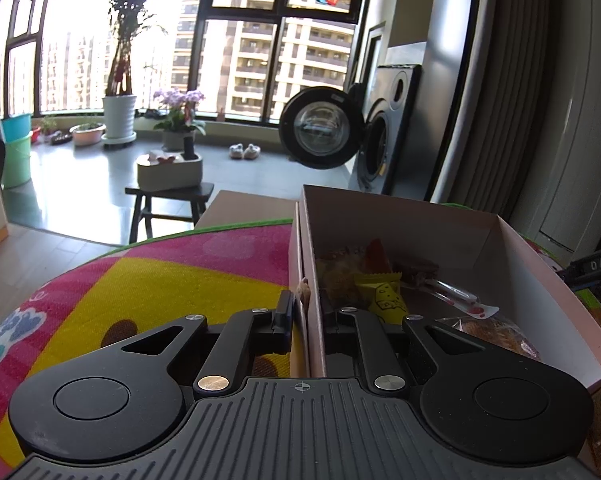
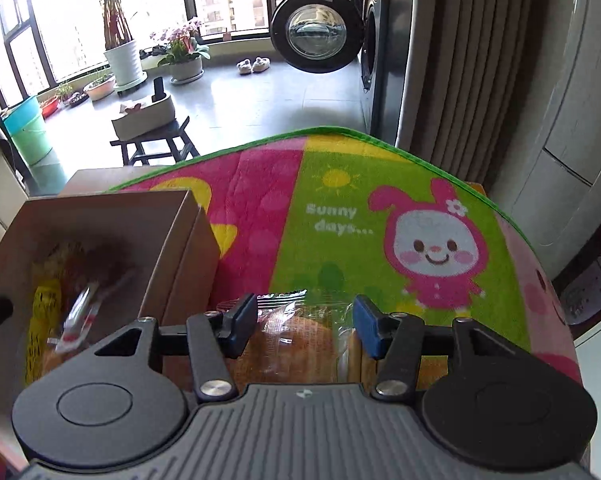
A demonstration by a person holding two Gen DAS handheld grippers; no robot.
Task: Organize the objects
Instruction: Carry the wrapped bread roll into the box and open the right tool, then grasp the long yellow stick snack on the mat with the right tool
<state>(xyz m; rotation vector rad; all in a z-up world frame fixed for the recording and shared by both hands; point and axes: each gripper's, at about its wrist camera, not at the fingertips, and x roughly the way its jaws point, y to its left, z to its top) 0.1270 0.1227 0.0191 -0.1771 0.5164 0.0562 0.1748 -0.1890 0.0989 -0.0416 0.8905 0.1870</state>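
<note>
Right gripper (image 2: pixel 304 326): jaws wide, one each side of a wrapped bun (image 2: pixel 296 344) on the mat (image 2: pixel 340 200); not seen to pinch it yet.
Left gripper (image 1: pixel 308 316): jaws close together, clamped across the box (image 1: pixel 532 280) near wall, steadying it.
Risk, bun: slick film could slide out if the jaws close only on the loose wrapper edge; squeezing hard would crush the bread.
Risk, box: light card could tip or skid if the left grip pulls sideways, spilling snacks.
Count, grippers: two.
Count, buns outside the box: one.
Count, boxes: one.
Count, snacks inside: at least four packets; the exact number can't be told, they overlap.
Count, mats: one.
</note>
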